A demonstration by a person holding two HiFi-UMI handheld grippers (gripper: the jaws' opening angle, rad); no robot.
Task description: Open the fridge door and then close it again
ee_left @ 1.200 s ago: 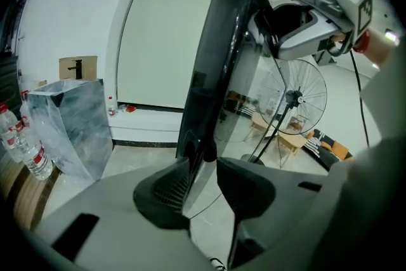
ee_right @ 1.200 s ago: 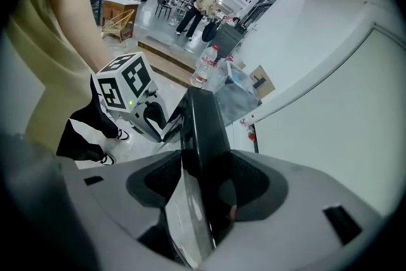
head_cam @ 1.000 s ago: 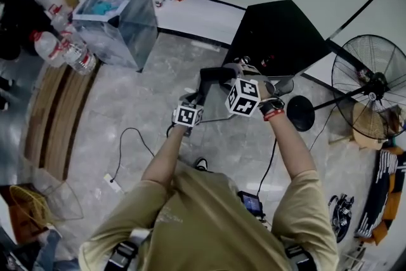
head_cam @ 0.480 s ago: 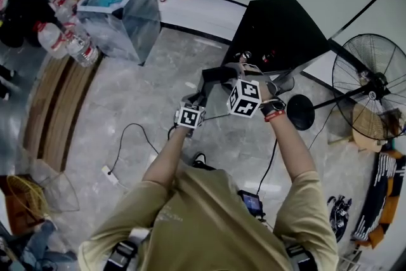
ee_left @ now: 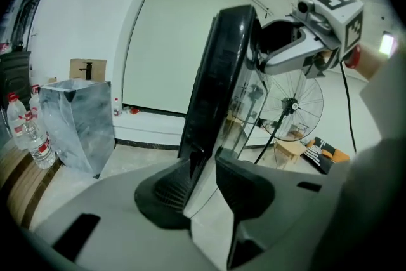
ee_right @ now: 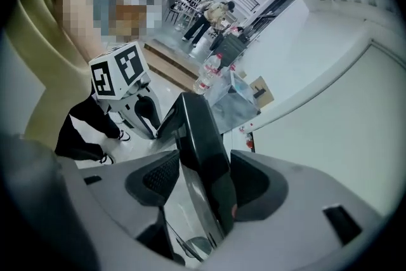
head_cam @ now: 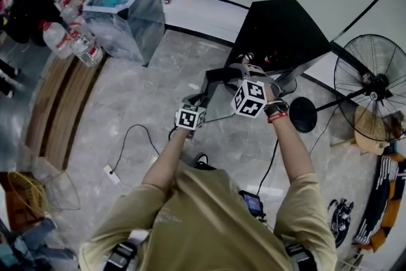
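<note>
Grey marbled floor tiles run up to white walls. At the far left stand clear plastic water bottles (head_cam: 76, 46) and a translucent bin lined with a plastic bag (head_cam: 124, 19). Nearer the person, a black cable leads to a white power strip (head_cam: 111, 174) on the floor.

Next comes the left gripper (ee_left: 203, 158). Its jaws are half closed and pinch the free edge of the black-framed glass fridge door (ee_left: 222, 73). The frame lies against one pad and the pane against the other.

The door stands between the two grippers, swung well out from the small black fridge (head_cam: 279, 28), so its edge points toward the person rather than lying flush with the cabinet front.

The right gripper (ee_right: 206, 174) takes the same door higher up, on the thick part of the frame. Its jaws are spread very wide, yet the frame fills the gap and both pads appear to rest on it.

A black pedestal fan (head_cam: 374, 85) stands at the far right, behind the fridge.

As a judgement, the opening half of the task looks done, or nearly so. The door is clear of the cabinet and held by both grippers. What remains is to swing it back until it sits against the fridge front, then let go. Whether the door has reached its widest point cannot be told from these views.
</note>
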